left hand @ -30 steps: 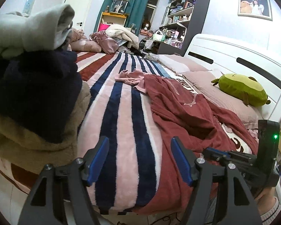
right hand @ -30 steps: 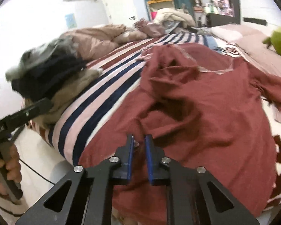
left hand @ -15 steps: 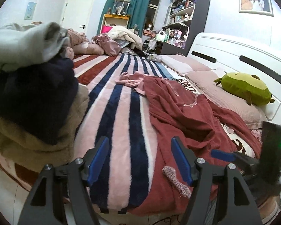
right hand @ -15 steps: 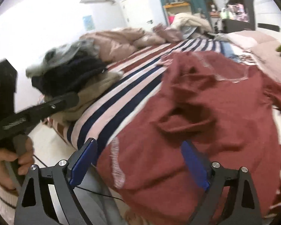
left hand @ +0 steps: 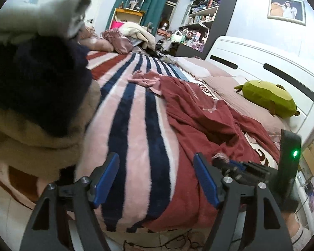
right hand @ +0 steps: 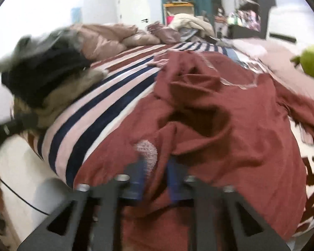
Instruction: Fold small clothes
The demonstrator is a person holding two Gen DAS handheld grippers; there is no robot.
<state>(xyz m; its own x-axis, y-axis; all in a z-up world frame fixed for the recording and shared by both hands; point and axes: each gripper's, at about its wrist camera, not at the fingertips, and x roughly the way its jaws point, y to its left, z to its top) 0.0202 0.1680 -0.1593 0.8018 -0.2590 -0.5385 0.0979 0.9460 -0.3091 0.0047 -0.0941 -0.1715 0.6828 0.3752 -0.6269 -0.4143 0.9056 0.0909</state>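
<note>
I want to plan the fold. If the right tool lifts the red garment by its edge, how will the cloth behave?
The red garment lies in soft wrinkles, so it will probably hang limp and sag. The right tool seems shut on its near edge, so only that part may rise while the rest drags over the striped blanket. It looks light.

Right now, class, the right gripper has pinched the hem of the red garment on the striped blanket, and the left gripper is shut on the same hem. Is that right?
Not quite. The left gripper is open, holding nothing, as the left wrist view shows. The right gripper does pinch the red garment on the striped blanket.
</note>
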